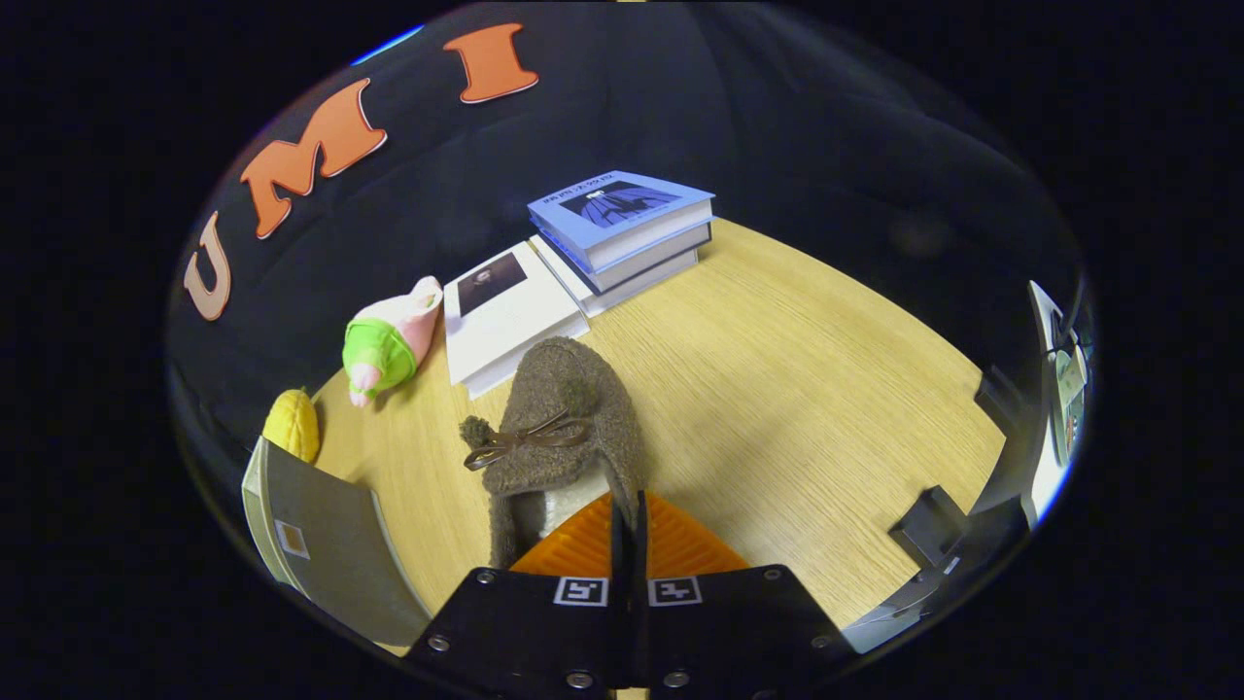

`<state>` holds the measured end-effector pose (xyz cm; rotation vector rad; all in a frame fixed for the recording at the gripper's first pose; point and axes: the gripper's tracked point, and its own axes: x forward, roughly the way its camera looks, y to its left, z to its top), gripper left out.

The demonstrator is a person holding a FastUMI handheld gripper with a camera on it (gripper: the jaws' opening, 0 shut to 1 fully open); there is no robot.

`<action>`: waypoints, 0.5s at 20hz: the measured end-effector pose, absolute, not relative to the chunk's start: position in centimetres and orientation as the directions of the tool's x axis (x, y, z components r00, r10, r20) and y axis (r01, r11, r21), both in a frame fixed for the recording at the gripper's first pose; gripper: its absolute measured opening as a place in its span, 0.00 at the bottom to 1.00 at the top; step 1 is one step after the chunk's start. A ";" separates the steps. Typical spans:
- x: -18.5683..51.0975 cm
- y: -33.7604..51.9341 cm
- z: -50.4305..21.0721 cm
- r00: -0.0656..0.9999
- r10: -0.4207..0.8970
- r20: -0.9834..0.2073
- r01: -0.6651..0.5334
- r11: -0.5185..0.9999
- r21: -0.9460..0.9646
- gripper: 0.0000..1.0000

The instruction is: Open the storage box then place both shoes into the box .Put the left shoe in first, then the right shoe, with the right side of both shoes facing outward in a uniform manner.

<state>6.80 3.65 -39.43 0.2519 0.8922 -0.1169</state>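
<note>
Gripping a brown fuzzy shoe (559,428) by the rim at its heel, my fingers (627,530) are pressed nearly together, the thin wall of the shoe's opening pinched between them; the shoe's long axis runs straight ahead from the fingers, toe pointing away toward the books, bow across the top; I judge it lifted or just resting on the bench (797,389), though I cannot tell which. Going left to right: the storage box (326,540), grey with a pale edge, sits close on the near left, just beside the fingers, and I cannot tell whether its lid is open; beyond it lie a yellow corn toy (292,425) and a pink-and-green plush toy (392,342); then a white book (505,316) lying flat, just past the shoe's toe; then a stack of books with a blue cover (622,228). The coming move, in my judgement, turns on swinging the shoe leftward into the box.
</note>
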 end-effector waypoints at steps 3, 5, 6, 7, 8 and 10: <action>7.3 5.2 -36.5 0.655 0.033 -0.755 0.172 0.966 0.191 0.00; 7.4 6.8 -34.4 0.675 0.053 -0.736 0.148 0.967 0.206 0.01; 7.3 7.8 -33.3 0.681 0.071 -0.729 0.135 0.966 0.220 0.01; 7.1 9.1 -32.3 0.687 0.092 -0.721 0.121 0.963 0.239 0.01; 7.0 10.5 -31.2 0.694 0.117 -0.710 0.100 0.961 0.256 0.00; 6.8 13.4 -29.2 0.705 0.168 -0.689 0.046 0.959 0.281 0.01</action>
